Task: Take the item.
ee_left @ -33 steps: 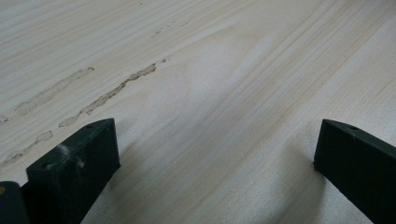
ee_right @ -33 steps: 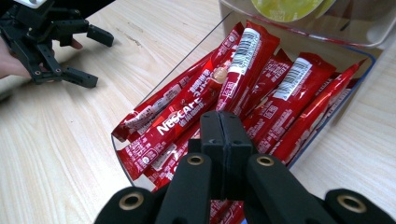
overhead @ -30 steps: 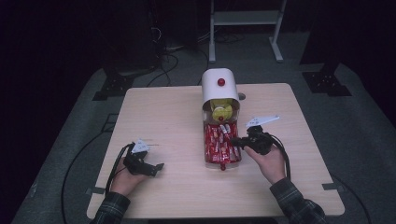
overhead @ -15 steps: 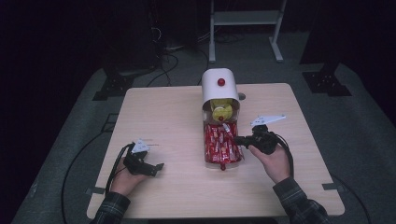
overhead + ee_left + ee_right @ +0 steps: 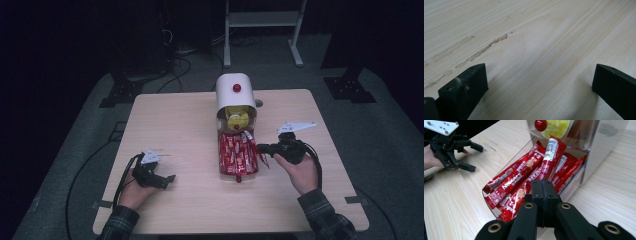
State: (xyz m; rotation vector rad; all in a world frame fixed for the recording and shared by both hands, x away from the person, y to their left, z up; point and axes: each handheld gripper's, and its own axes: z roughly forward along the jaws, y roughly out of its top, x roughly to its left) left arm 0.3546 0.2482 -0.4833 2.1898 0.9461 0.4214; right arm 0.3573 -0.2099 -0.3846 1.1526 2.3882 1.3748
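Right tool (image 5: pixel 541 187) pinched shut on one red foil stick sachet (image 5: pixel 550 157), lifted from the clear tray (image 5: pixel 489 206).
Sachet looks light, limp, slick: grip near an end seal. Left tool (image 5: pixel 536 82) wide open, empty, over the tabletop (image 5: pixel 544 37).

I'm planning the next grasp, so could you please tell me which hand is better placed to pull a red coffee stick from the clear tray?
Right: its tool sits shut at the red coffee sticks; the left tool rests open on bare table.

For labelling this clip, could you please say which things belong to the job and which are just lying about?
Job, likely: right tool, shut at the red sachets; white dispenser.
Lying about: left tool, open, idle; metal stand; floor cables.
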